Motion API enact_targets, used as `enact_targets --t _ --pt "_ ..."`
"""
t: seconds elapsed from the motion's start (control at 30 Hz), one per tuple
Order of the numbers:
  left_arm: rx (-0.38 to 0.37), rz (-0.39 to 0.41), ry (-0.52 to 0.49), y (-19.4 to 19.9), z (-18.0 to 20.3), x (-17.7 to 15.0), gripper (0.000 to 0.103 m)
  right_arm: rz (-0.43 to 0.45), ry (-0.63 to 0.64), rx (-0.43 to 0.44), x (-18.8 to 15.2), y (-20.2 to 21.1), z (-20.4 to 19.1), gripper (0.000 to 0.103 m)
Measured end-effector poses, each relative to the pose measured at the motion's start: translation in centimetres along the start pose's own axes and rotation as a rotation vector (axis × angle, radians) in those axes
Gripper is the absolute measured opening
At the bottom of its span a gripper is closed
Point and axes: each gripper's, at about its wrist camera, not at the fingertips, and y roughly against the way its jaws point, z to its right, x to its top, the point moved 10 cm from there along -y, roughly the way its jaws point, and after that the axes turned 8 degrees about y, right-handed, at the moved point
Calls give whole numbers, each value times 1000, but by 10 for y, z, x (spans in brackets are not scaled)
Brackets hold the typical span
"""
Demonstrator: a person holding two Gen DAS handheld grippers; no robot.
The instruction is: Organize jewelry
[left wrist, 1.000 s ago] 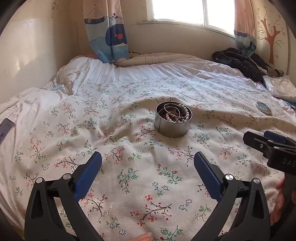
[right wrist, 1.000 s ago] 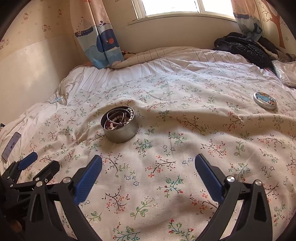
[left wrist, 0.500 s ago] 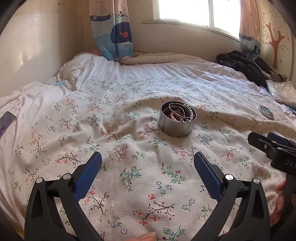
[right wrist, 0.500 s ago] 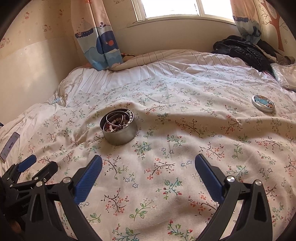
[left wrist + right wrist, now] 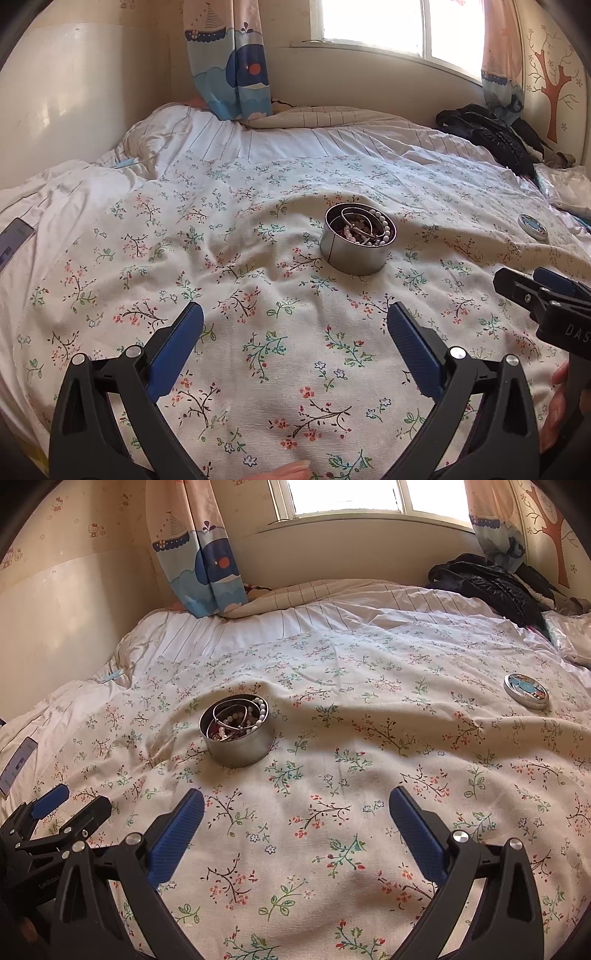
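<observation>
A round silver tin [image 5: 356, 254] stands open on the floral bedspread, holding bead bracelets [image 5: 380, 230] and thin metal bangles; it also shows in the right wrist view [image 5: 238, 742]. Its lid [image 5: 526, 691], with a blue picture on top, lies far to the right, and shows small in the left wrist view [image 5: 532, 227]. My left gripper [image 5: 295, 332] is open and empty, a short way in front of the tin. My right gripper [image 5: 295, 812] is open and empty, to the right of the tin and nearer than it.
A phone [image 5: 16, 764] lies at the bed's left edge. A black jacket [image 5: 484, 583] is piled at the far right by the wall. A plastic bag [image 5: 569, 188] lies beside it. Curtains [image 5: 199, 557] hang at the window behind.
Both grippers have drifted a little to the left and tilted upward, so the tin sits further right and lower in view. Both stay open and empty.
</observation>
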Motion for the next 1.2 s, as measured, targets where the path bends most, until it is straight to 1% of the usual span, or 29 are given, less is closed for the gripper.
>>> enact_targets --t 1.2 --pt "11 0 -2 0 0 0 96 -2 5 1 0 -1 -1 96"
